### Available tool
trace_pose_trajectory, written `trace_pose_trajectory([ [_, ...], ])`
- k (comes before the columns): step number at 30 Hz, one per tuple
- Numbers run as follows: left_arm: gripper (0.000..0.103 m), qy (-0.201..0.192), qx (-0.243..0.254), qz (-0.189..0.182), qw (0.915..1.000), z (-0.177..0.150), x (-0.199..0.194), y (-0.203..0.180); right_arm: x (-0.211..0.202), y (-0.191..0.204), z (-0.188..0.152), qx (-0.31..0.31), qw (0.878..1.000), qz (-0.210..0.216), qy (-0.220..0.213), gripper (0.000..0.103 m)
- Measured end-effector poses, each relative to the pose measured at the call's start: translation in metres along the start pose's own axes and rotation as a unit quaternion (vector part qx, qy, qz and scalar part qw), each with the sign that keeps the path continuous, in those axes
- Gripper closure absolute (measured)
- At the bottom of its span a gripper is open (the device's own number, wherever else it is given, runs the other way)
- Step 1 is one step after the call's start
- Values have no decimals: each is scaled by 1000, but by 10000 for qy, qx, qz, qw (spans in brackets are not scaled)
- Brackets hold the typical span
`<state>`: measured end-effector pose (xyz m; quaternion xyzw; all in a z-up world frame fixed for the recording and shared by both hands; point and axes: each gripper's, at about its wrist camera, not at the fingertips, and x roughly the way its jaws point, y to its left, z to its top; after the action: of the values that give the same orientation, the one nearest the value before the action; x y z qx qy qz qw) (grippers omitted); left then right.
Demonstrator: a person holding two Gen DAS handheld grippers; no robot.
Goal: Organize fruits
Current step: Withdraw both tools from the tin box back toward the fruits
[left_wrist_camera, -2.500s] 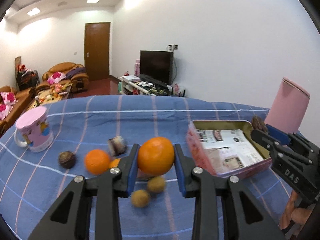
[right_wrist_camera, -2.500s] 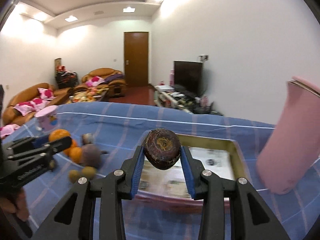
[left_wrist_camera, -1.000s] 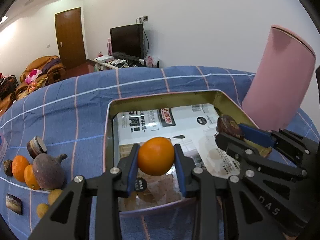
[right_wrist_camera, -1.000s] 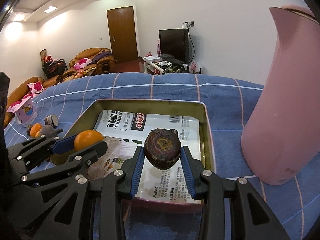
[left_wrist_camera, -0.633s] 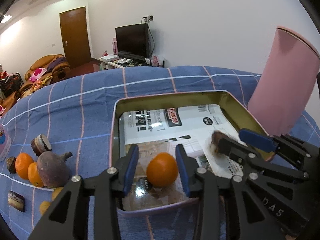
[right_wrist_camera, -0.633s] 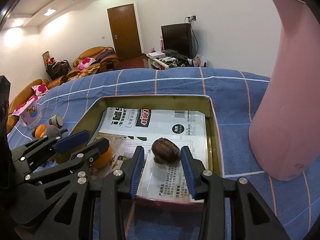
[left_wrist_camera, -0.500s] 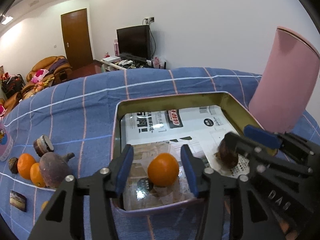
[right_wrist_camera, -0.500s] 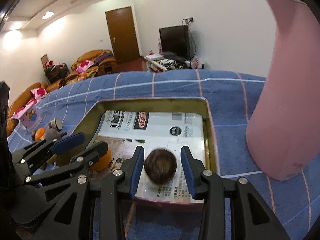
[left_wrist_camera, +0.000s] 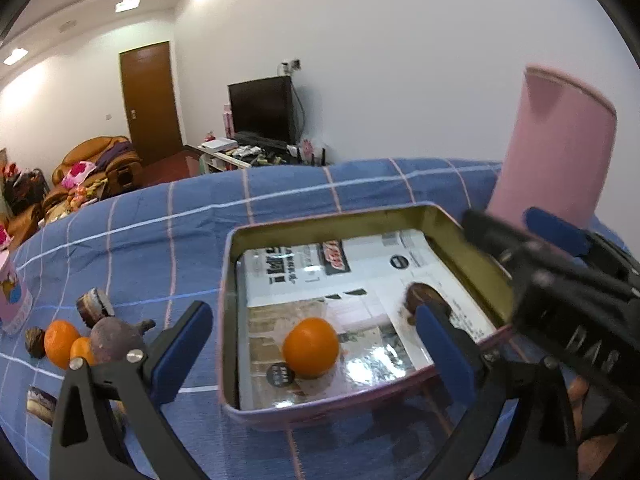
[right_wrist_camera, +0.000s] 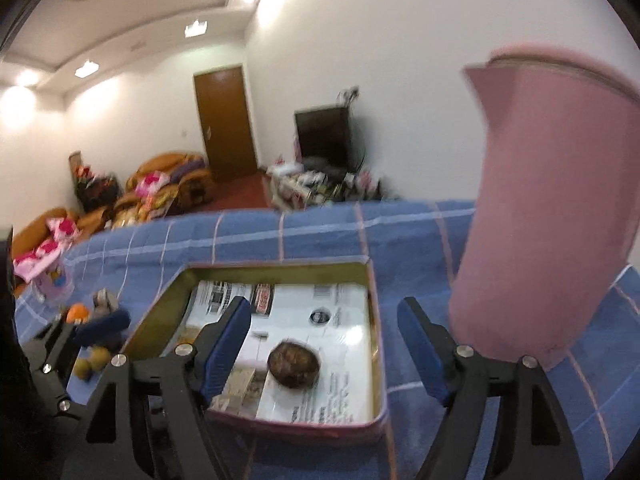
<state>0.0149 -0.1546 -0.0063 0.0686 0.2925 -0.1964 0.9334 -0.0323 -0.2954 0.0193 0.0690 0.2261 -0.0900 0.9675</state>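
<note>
An orange [left_wrist_camera: 311, 347] lies free on the printed paper lining the metal tin [left_wrist_camera: 226, 300], near its front edge. My left gripper [left_wrist_camera: 310, 322] hangs over it, jaws opening wide, pads clear of the fruit on both sides. A brown round fruit [right_wrist_camera: 294, 364] rests on the paper toward the tin's [right_wrist_camera: 276, 266] right side. My right gripper [right_wrist_camera: 324, 316] is above it, jaws opening and touching nothing. In the left wrist view the brown fruit [left_wrist_camera: 420, 298] is half hidden behind my left gripper's right finger, and the right gripper [left_wrist_camera: 504, 220] reaches in from the right.
A tall pink jug [left_wrist_camera: 556, 152] stands just right of the tin. Left of the tin, on the blue checked cloth [left_wrist_camera: 168, 240], lie loose oranges [left_wrist_camera: 60, 342], a purple fruit [left_wrist_camera: 116, 338], small yellow fruits [right_wrist_camera: 90, 360] and a pink mug [left_wrist_camera: 12, 300].
Both grippers let go: the orange and the brown fruit dropped onto the paper in the tin. Both sets of jaws spread wide, and the right gripper lifted a little.
</note>
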Motion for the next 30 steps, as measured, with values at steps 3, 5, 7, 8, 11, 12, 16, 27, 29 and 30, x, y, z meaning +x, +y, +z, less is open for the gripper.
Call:
trace_pose_trajectory([
  [3,0,-231,-65,261,9994,0,-7,7,-8,-2,1,-22,9987,-352,-362,21],
  [5,0,-392,-83,416,9983,0,-12,11,-9,-4,1,31,9975,-495,-502,19],
  [7,0,-495,-96,519,9974,1,-13,13,-10,-6,0,90,9969,-525,-583,19],
  [8,0,-500,-95,542,9972,1,-13,13,-11,-6,-1,98,9967,-520,-614,19],
  [11,0,-526,-75,545,9971,1,-14,15,-13,-2,-1,27,9959,-569,-701,19],
  [12,0,-546,-65,555,9969,0,-16,15,-15,0,-2,-9,9954,-597,-748,19],
  [16,0,-543,-15,548,9970,-2,-20,16,-20,5,-4,-100,9947,-617,-811,19],
  [27,0,-494,-130,474,9976,-10,-29,29,-28,9,-10,50,9949,-698,-731,19],
  [29,0,-475,-130,464,9977,-12,-31,31,-30,11,-12,92,9949,-715,-708,18],
  [30,0,-460,-130,461,9978,-13,-32,33,-31,11,-11,113,9949,-719,-702,18],
])
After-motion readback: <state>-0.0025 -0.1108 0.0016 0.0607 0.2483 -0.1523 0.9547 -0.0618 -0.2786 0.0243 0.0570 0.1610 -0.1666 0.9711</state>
